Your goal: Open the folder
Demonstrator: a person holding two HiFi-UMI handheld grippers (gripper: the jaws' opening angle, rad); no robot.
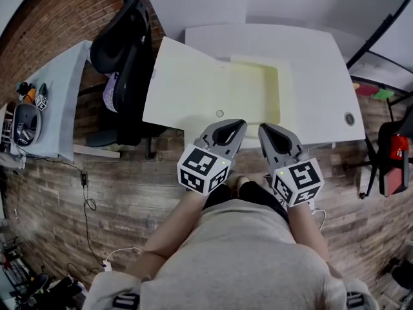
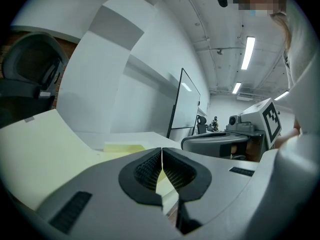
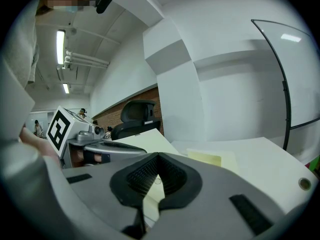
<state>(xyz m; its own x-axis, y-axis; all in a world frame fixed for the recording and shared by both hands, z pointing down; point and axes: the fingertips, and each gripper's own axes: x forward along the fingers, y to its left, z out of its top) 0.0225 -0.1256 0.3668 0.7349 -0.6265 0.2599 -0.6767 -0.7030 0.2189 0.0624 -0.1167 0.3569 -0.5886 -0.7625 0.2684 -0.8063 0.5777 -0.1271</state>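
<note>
The white desk (image 1: pixel 322 76) fills the middle of the head view, and the cream folder (image 1: pixel 193 89) lies open flat on it. Its left flap hangs out past the desk's left edge, and its right half, with a pale yellow pocket (image 1: pixel 255 92), sits near the desk's middle, reaching almost to the front edge. Only this view shows the whole spread. From the left gripper view you get just the flap (image 2: pixel 45 149) sweeping up at the left and a strip of the pocket (image 2: pixel 125 148).

A black office chair (image 1: pixel 122 50) stands just off the desk's left edge, partly under the flap. The right gripper view catches its headrest (image 3: pixel 135 115) against a brick wall, which the left gripper view barely shows. That view has a whiteboard (image 2: pixel 187 104) on a stand instead.

The left gripper (image 1: pixel 233 124) and right gripper (image 1: pixel 266 129) hover side by side over the desk's front edge, their tips just at the folder's near border. In its own view the left gripper (image 2: pixel 162 151) has its ribbed pads pressed tip to tip with nothing between them. The right gripper (image 3: pixel 158 155) is likewise closed and empty.

A small round mark (image 1: pixel 220 113) sits on the folder by the front edge, either a snap or a hole, too small to tell. A grommet (image 1: pixel 349 118) marks the desk's front right corner.
</note>
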